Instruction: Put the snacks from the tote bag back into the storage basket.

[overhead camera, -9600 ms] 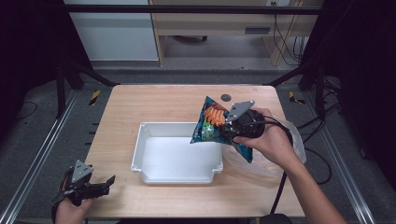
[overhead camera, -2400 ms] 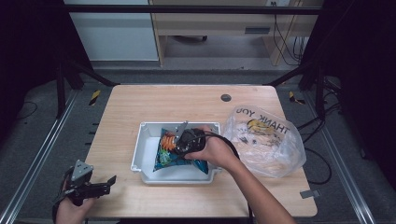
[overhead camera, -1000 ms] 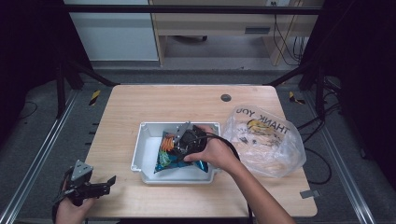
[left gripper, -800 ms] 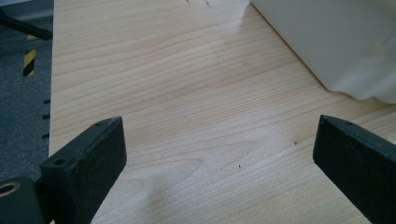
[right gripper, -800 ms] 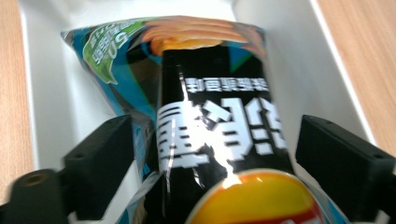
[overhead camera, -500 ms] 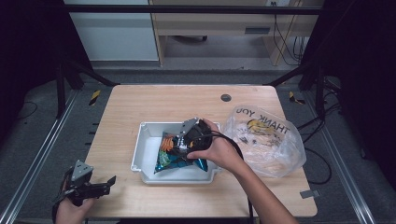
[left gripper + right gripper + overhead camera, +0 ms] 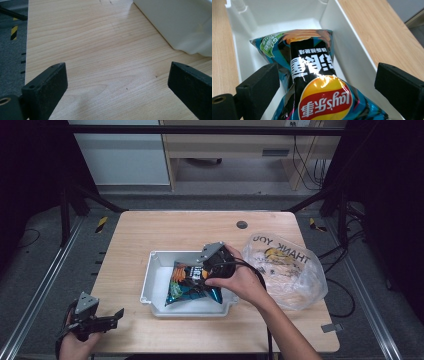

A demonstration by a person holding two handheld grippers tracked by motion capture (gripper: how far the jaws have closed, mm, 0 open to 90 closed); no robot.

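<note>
One chip bag (image 7: 192, 285) lies inside the white bin (image 7: 150, 285) at mid-table in the high view; the right gripper (image 7: 210, 265) hovers above it, and a plastic shopping bag (image 7: 287, 270) rests just right of the bin. The left gripper (image 7: 107, 322) sits idle at the table's near-left corner. Left gripper view: jaws wide apart over bare table (image 7: 100, 50), nothing between. Right gripper view: jaws have just been opening, clear of the bag between them. Judgement: placement done; withdrawal remains.
</note>
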